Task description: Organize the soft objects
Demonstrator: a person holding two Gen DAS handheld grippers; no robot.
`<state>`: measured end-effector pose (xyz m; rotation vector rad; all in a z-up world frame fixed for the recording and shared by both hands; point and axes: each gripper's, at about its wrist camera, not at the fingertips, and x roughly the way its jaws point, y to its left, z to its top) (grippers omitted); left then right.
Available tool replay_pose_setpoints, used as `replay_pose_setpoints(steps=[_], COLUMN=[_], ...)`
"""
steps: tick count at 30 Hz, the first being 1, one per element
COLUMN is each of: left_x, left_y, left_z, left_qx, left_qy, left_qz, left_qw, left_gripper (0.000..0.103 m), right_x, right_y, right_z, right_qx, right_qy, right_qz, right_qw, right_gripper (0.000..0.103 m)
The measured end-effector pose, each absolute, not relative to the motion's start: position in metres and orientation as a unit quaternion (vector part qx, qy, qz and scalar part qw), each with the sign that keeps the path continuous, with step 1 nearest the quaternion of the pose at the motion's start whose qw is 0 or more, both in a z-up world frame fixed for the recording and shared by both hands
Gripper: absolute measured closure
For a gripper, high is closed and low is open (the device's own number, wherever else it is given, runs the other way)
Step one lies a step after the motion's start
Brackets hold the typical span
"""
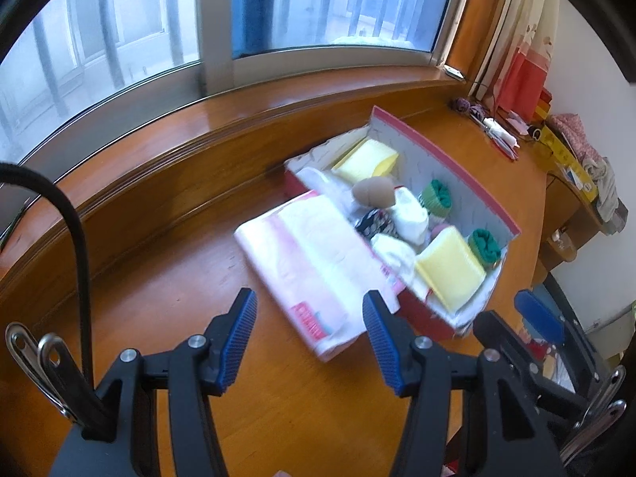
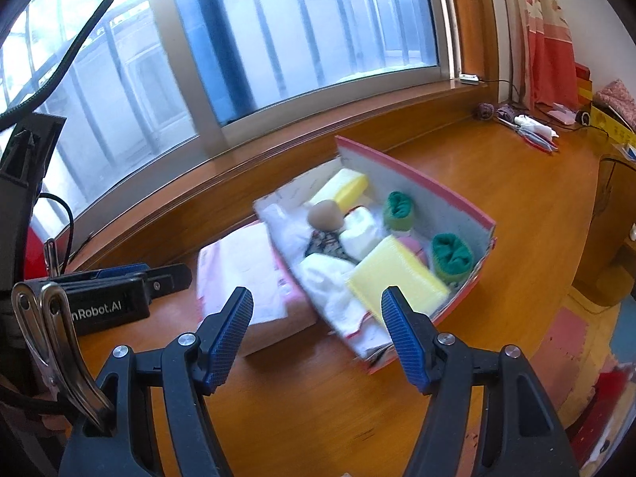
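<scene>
Sponges (image 1: 451,272) and rolled socks (image 1: 484,244) are sitting packed in the red box (image 1: 421,310) on the desk (image 1: 159,278), what's probably a tissue pack (image 1: 314,274) lying beside it. Left gripper (image 1: 308,314) and right gripper (image 2: 318,312) are both hanging spread wide, gripping nothing.

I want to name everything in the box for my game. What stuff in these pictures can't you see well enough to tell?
- Dark patterned cloth in the box: mostly buried under the white bundles, both views.
- Pink item: only a sliver shows behind the near yellow sponge.
- Printing on the pink-and-white pack: motion blur, unreadable.
- Small things by the curtain: too small and far.
- Left gripper: right view shows only its side.
</scene>
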<state>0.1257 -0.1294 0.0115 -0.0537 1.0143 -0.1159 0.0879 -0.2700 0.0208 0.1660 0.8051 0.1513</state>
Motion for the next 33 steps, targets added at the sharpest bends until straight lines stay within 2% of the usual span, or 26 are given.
replay_pose_setpoints(steps=[16,33], left_x=[0.092,0.081], left_y=[-0.092,-0.083], left_z=[-0.001,-0.003], left_qx=[-0.020,-0.020], left_qy=[0.496,0.499], left_qz=[-0.057,-0.059], left_qw=[0.866,0.865], left_gripper=[0.044,0.044], right_x=[0.063,0.051], right_y=[-0.219,-0.206], right_z=[0.011,0.012], right_qx=[0.069,0.062], right_qy=[0.414,0.417], right_qz=[0.075,0.069], right_qw=[0.904,0.904], right_gripper=[0.034,0.034])
